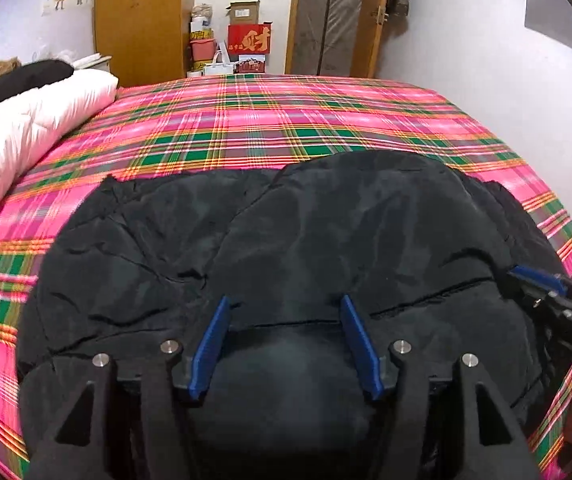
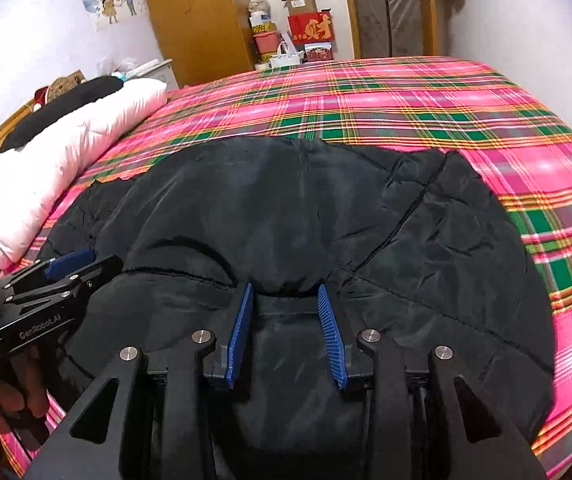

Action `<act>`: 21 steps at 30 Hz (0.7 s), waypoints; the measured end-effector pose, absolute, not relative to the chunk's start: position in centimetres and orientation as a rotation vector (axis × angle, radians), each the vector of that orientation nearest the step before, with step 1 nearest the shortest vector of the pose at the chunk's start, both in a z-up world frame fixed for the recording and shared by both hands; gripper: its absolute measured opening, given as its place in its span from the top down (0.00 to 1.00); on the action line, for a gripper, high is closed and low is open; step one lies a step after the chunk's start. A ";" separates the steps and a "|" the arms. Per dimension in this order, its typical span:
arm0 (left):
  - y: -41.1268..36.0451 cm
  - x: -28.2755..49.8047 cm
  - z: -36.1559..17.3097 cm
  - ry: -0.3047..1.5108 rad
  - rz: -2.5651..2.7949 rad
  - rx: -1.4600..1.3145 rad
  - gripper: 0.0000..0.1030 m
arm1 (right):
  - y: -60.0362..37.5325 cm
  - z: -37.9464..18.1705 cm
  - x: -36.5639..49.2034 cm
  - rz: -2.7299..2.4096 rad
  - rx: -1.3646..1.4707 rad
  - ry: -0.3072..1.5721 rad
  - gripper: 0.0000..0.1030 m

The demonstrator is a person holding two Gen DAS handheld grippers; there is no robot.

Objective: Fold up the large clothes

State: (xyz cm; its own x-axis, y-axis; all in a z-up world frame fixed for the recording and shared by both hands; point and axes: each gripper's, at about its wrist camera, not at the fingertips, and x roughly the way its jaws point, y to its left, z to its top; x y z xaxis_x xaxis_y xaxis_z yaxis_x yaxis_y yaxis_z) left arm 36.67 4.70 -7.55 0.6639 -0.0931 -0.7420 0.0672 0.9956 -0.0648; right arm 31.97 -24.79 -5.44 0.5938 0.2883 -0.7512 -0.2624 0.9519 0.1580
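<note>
Under both sets of fingers: bed in a pink/green plaid sheet [image 1: 286, 120], filling most of each view. On it, directly ahead of and below the fingertips, a big black padded jacket [image 1: 286, 220], spread out with its far edge running across the plaid. White quilt [image 1: 26, 128] bunched well off to the left of the fingers, clear of the work area. Boxes and bags [image 1: 246, 40] stacked on the floor past the far end of the bed, not relevant.

Left gripper [image 1: 284, 344]: jaws medium-wide, a rounded hump of jacket fabric sits between the blue pads. Can't tell if the pads are actually pressing it or just straddling it.

Right gripper [image 2: 286, 332]: jaws narrower, with a fold of jacket bulging up between the pads right at the tips. Looks like a pinch on the near hem, contact appears on both pads.

Each gripper shows at the edge of the other's view, so they're side by side along the near edge, angled down. Reads as a two-point hold on the hem so the near half can be carried evenly over the far half; padded fabric is bulky, hence the non-tight jaw gap.

Risk: slick shell could slip out on the left side, skewing the fold.
</note>
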 end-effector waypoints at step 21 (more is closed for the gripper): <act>9.0 35.9 -4.5 0.770 -0.006 0.013 0.39 | -28.0 -3.4 32.4 0.279 0.011 0.833 0.66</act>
